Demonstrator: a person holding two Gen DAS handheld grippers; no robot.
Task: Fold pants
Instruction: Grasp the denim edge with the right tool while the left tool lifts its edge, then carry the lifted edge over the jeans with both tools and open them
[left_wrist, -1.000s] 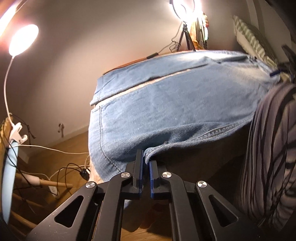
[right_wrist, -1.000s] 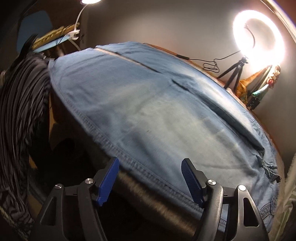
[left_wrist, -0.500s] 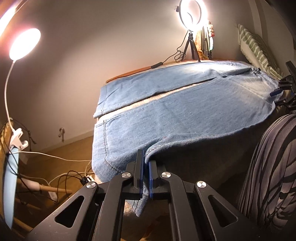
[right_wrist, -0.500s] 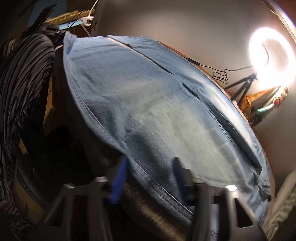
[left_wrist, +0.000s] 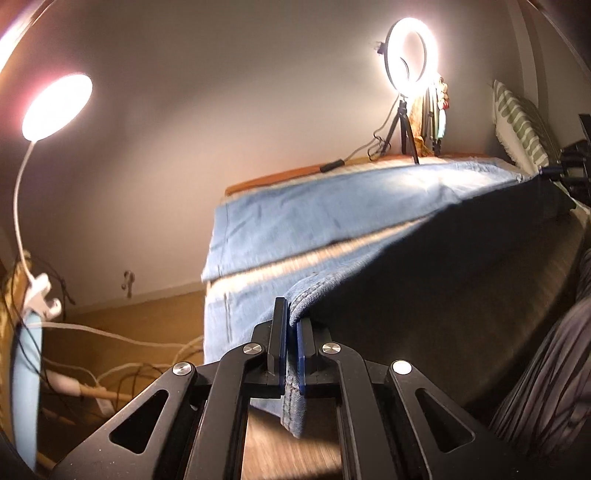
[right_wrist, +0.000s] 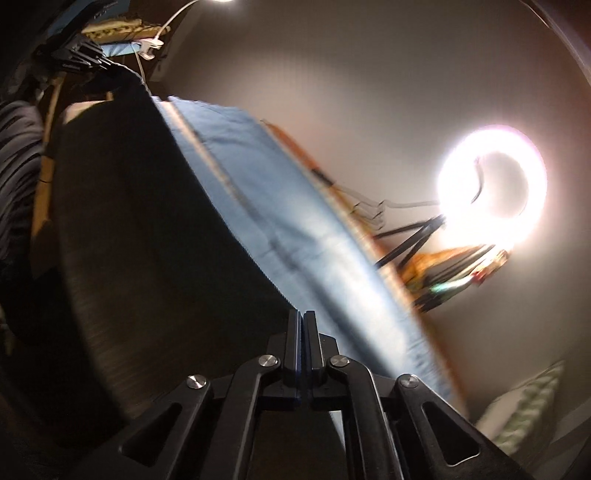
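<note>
Light blue jeans (left_wrist: 332, 206) lie spread on a wooden table (left_wrist: 280, 176). My left gripper (left_wrist: 291, 325) is shut on the near hem of the jeans, whose seamed edge hangs between the fingers. The near side of the jeans is lifted, so its dark underside (left_wrist: 461, 266) faces the camera. In the right wrist view my right gripper (right_wrist: 302, 325) is shut on the near edge of the jeans (right_wrist: 295, 229), also lifted with the shadowed underside (right_wrist: 155, 240) showing. The other gripper (right_wrist: 77, 55) shows at the far end.
A ring light on a tripod (left_wrist: 410, 51) stands at the table's far edge, with a cable (left_wrist: 332, 165) beside it. A round lamp (left_wrist: 55, 107) and cords (left_wrist: 110, 339) are at the left. A striped pillow (left_wrist: 524, 122) lies at the right. Striped clothing (left_wrist: 546, 387) is close by.
My right gripper closed on the jeans' near edge. Both grippers have risen, lifting the near side so the underside now faces the cameras.
</note>
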